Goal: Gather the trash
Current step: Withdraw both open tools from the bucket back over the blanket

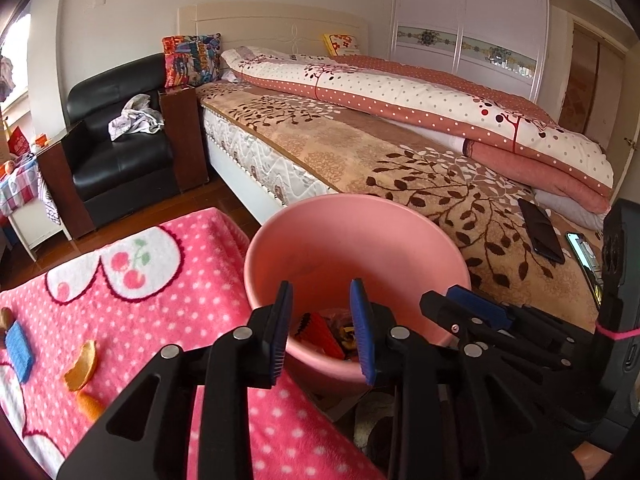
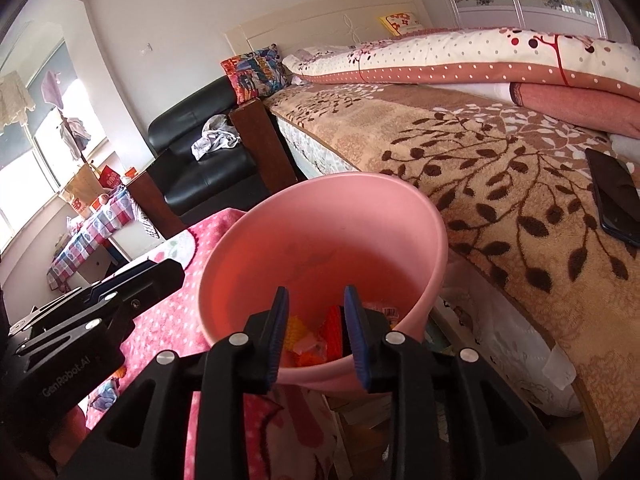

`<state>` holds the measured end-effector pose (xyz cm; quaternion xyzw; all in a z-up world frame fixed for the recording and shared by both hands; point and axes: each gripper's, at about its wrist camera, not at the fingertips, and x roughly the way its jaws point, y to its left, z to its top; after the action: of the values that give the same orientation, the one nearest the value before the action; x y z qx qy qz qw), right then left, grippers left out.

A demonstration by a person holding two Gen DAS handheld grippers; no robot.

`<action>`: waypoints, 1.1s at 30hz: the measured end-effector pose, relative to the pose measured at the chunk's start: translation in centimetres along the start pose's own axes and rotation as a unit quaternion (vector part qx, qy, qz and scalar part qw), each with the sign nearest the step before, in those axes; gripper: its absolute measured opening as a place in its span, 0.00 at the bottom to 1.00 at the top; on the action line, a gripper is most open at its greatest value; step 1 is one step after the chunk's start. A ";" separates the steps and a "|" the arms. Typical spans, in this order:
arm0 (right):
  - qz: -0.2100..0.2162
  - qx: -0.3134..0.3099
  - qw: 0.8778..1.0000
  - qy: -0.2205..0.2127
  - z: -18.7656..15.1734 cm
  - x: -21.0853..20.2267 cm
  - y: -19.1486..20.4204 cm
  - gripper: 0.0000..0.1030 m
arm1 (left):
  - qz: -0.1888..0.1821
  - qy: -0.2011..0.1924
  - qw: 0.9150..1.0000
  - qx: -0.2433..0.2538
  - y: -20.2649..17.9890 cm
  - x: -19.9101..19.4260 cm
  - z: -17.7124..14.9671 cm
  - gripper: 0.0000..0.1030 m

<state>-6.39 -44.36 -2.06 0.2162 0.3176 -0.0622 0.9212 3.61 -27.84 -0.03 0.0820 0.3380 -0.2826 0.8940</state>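
Observation:
A pink bin stands between the pink polka-dot blanket and the bed; it also shows in the right wrist view. Red and orange trash lies at its bottom, also seen in the right wrist view. Orange peel pieces lie on the blanket at the left. My left gripper is open and empty over the bin's near rim. My right gripper is open and empty over the bin too, and shows in the left wrist view.
A blue-and-brown object lies at the blanket's left edge. The bed with a leaf-pattern cover carries a folded quilt and two phones. A black armchair stands beyond, with a small table at the left.

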 end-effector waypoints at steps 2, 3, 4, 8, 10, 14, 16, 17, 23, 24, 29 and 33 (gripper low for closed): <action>0.003 -0.001 1.000 -0.002 -0.1 -0.5 0.4 0.29 | 0.005 0.000 1.000 -0.003 0.3 -0.6 -0.4 0.29; 0.005 -0.001 1.000 -0.003 -0.3 -0.9 0.7 0.30 | 0.007 0.000 1.000 -0.005 0.4 -1.0 -0.5 0.29; 0.007 -0.002 1.000 -0.003 -0.5 -1.2 0.9 0.30 | 0.010 -0.001 1.000 -0.006 0.6 -1.3 -0.8 0.29; 0.017 -0.007 1.000 -0.004 -1.2 -2.2 2.2 0.31 | 0.024 -0.008 1.000 -0.006 1.4 -3.0 -1.7 0.29; 0.022 -0.013 1.000 -0.003 -1.7 -2.7 3.0 0.31 | 0.032 -0.009 0.999 -0.008 1.9 -3.8 -2.3 0.29; 0.035 -0.029 0.999 0.002 -2.7 -3.3 4.9 0.31 | 0.051 0.001 0.998 -0.030 3.6 -4.9 -3.5 0.29; 0.045 -0.036 0.998 0.007 -3.3 -3.5 6.0 0.31 | 0.054 0.011 0.998 -0.043 4.6 -5.4 -4.1 0.29; 0.047 -0.038 0.998 0.009 -3.5 -3.6 6.4 0.31 | 0.057 0.013 0.997 -0.050 5.2 -5.6 -4.4 0.29; 0.065 -0.057 0.996 0.019 -5.0 -3.8 9.0 0.31 | 0.085 0.009 0.994 -0.067 8.0 -7.6 -5.9 0.29; 0.068 -0.060 0.996 0.021 -5.3 -3.8 9.5 0.31 | 0.093 0.004 0.993 -0.070 8.6 -8.0 -6.1 0.29; 0.080 -0.080 0.993 0.026 -6.0 -3.7 11.5 0.31 | 0.128 -0.009 0.987 -0.097 12.2 -9.6 -6.9 0.29; 0.087 -0.090 0.992 0.032 -6.4 -3.1 12.9 0.31 | 0.165 -0.011 0.979 -0.120 15.9 -10.4 -7.7 0.29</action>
<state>-9.12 -30.02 -0.01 0.1613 0.3315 0.0538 0.9280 1.85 -7.44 0.20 0.0258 0.3412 -0.0896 0.9353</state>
